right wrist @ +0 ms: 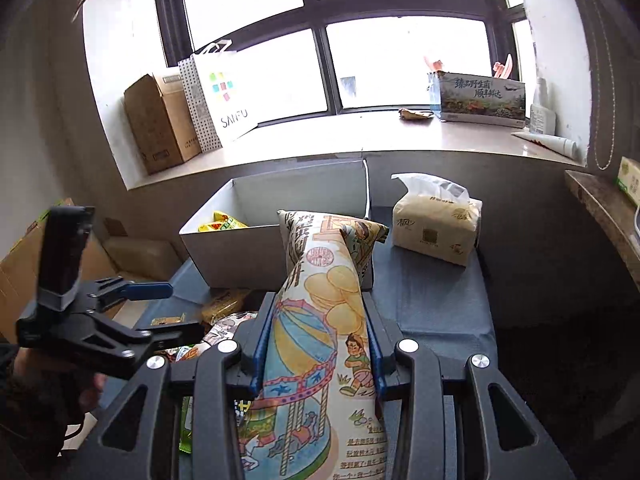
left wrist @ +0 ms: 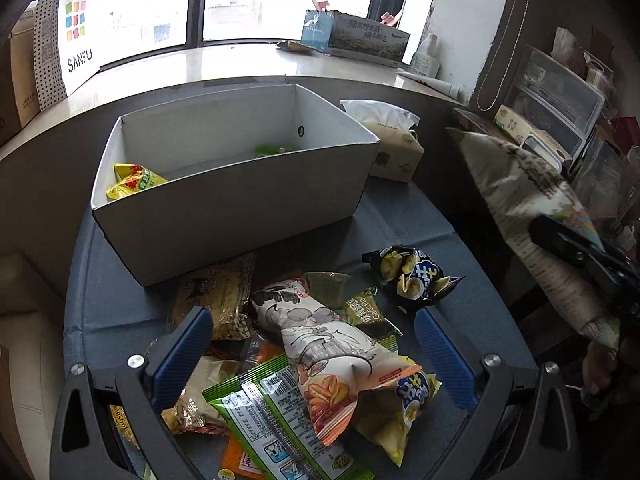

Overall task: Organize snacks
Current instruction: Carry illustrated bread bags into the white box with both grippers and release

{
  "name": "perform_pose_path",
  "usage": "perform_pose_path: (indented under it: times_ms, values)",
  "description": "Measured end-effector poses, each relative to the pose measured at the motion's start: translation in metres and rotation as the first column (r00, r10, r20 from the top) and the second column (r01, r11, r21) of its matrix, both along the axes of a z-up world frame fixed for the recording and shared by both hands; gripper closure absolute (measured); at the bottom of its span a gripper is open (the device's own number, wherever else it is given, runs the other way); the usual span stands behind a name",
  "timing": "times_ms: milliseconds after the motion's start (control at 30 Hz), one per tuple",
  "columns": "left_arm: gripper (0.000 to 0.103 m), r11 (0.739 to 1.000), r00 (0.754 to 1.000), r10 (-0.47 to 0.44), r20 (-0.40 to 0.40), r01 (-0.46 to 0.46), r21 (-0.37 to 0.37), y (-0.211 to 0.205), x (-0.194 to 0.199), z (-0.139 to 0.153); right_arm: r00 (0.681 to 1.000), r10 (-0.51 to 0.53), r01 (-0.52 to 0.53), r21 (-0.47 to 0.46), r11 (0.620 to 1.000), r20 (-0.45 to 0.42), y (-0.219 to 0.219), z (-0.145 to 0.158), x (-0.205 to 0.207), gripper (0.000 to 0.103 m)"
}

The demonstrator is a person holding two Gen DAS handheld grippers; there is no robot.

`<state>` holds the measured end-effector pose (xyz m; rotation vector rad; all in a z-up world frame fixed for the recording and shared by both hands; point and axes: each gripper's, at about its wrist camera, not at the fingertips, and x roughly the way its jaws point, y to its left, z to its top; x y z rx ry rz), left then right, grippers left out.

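Note:
A white open box (left wrist: 224,196) stands on the blue table, with a yellow snack packet (left wrist: 134,182) and a green packet (left wrist: 274,149) inside. My left gripper (left wrist: 314,338) is open above a pile of snack bags; a long white cartoon-print bag (left wrist: 320,348) lies between its fingers. My right gripper (right wrist: 318,320) is shut on a big chip bag (right wrist: 320,320) with a carousel drawing, held up in front of the box (right wrist: 248,240). That bag also shows at the right of the left wrist view (left wrist: 532,204). A dark blue chip packet (left wrist: 414,276) lies apart.
A tissue pack (right wrist: 436,228) sits right of the box on the table. A windowsill behind holds a SANFU paper bag (right wrist: 224,96), a cardboard box (right wrist: 160,120) and a printed carton (right wrist: 480,100). Shelves with clutter (left wrist: 560,112) stand at the right.

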<state>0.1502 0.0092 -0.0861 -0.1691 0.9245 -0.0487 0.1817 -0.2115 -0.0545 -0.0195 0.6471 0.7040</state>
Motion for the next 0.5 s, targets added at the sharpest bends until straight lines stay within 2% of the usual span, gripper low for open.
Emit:
perform_pose_path:
  times_ms: [100, 200, 267, 333, 367, 400, 500]
  values:
    - [0.000, 0.999, 0.994, 0.003, -0.110, -0.007, -0.040, -0.004, 0.025, -0.022, 0.998, -0.046, 0.046, 0.019, 0.999, 0.036, -0.019, 0.009, -0.018, 0.061]
    - [0.000, 0.997, 0.973, 0.003, -0.232, -0.022, -0.079, -0.007, 0.043, -0.048, 0.996, -0.077, 0.075, 0.032, 0.997, 0.047, -0.034, 0.012, -0.031, 0.061]
    - [0.001, 0.994, 0.959, -0.022, -0.281, -0.009, -0.110, -0.009, 0.051, -0.061, 0.995, -0.081, 0.080, 0.029, 0.996, 0.053, -0.038, 0.012, -0.037, 0.061]
    - [0.018, 0.996, 0.954, -0.031, -0.298, 0.006, -0.084, -0.010, 0.052, -0.069, 0.996, -0.081, 0.079, 0.030, 0.996, 0.049, -0.040, 0.009, -0.040, 0.061]
    - [0.038, 0.999, 0.953, -0.032, -0.302, 0.020, -0.041, -0.013, 0.051, -0.071, 0.996, -0.078, 0.077, 0.029, 0.997, 0.042, -0.040, 0.007, -0.040, 0.061]
    - [0.052, 0.999, 0.955, -0.036, -0.295, 0.034, -0.010, -0.014, 0.049, -0.071, 0.996, -0.080, 0.079, 0.025, 0.997, 0.041, -0.040, 0.005, -0.040, 0.061]
    - [0.061, 0.997, 0.961, -0.074, -0.266, 0.062, -0.055, -0.009, 0.038, -0.063, 0.997, -0.069, 0.068, 0.021, 0.997, 0.023, -0.037, -0.001, -0.040, 0.061]
